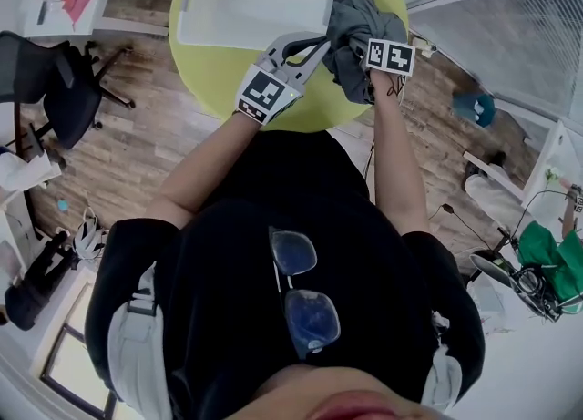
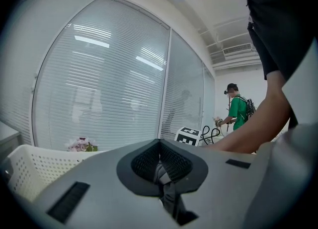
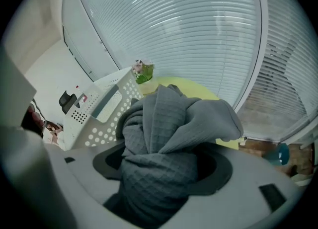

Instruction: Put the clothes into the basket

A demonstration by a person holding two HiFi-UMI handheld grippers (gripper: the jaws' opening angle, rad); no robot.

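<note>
Head view: a white perforated plastic basket (image 1: 193,10) stands on a round yellow-green table (image 1: 219,76). A grey waffle-knit garment (image 1: 355,17) hangs bunched just beside the basket's right wall, over the table, held between the 2 grippers. The left gripper (image 1: 314,47) reaches it from the left. The right gripper (image 1: 362,56) is buried in its folds.

Left gripper view: the jaws are drawn together, pinching a thin twisted strip of the grey cloth. The basket's rim shows at lower left.

Right gripper view: the jaws clamp a thick wad of the garment, which bulges up between them. The basket lies beyond it to the left.
</note>
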